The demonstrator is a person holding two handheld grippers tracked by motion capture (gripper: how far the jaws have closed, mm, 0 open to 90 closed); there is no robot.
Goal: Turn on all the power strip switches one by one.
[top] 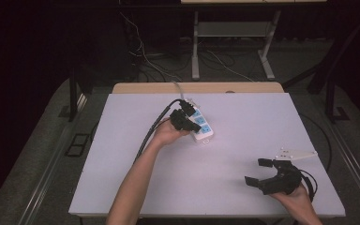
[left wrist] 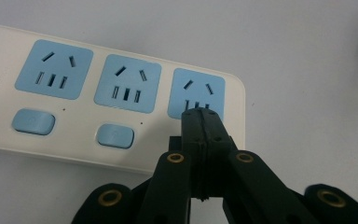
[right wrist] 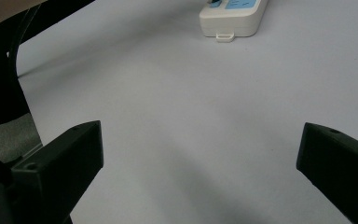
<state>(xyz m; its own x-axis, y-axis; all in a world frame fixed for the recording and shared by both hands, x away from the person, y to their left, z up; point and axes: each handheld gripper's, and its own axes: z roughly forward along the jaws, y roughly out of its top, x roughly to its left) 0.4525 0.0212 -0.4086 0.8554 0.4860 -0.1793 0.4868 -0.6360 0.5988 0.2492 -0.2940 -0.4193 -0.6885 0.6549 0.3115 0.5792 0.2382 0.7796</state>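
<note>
A white power strip [top: 202,127] with blue sockets lies at the back middle of the white table [top: 234,187]. In the left gripper view the power strip [left wrist: 121,107] shows three blue sockets and two blue switches. My left gripper [left wrist: 204,112] is shut with nothing between its jaws, its tips over the lower edge of the rightmost socket [left wrist: 196,93], where the third switch would sit. From above, the left gripper [top: 193,125] sits at the strip's near side. My right gripper [top: 258,171] rests open near the table's front right. The strip's end [right wrist: 230,18] lies far ahead of the right gripper [right wrist: 200,154].
A grey three-cornered plate [top: 296,153] lies on the table just behind the right gripper. A black cable [top: 151,131] trails from the left gripper off the table's left. The strip's cord [top: 178,89] runs off the far edge. Desk legs and loose wires stand beyond.
</note>
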